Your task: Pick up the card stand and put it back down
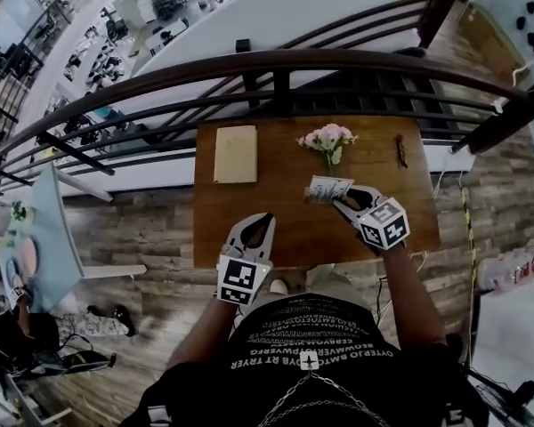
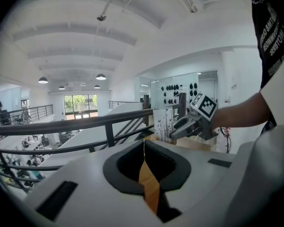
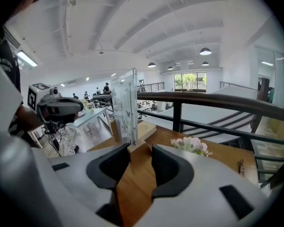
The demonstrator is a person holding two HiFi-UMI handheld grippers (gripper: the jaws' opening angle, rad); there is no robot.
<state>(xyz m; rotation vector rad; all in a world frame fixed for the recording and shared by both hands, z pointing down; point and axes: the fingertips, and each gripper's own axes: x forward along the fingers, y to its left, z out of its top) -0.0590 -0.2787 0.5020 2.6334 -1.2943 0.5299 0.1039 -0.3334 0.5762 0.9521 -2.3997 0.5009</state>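
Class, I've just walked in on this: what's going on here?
A person works a pair of tongs in each hand at a wooden table. The right tongs grip the card stand by its base, low over the table; whether it touches down is unclear. The left tongs are shut and empty, near the table's front edge.

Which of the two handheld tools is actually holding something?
The right tool: its jaws clamp the wooden base of the card stand. The left tool is shut on nothing.
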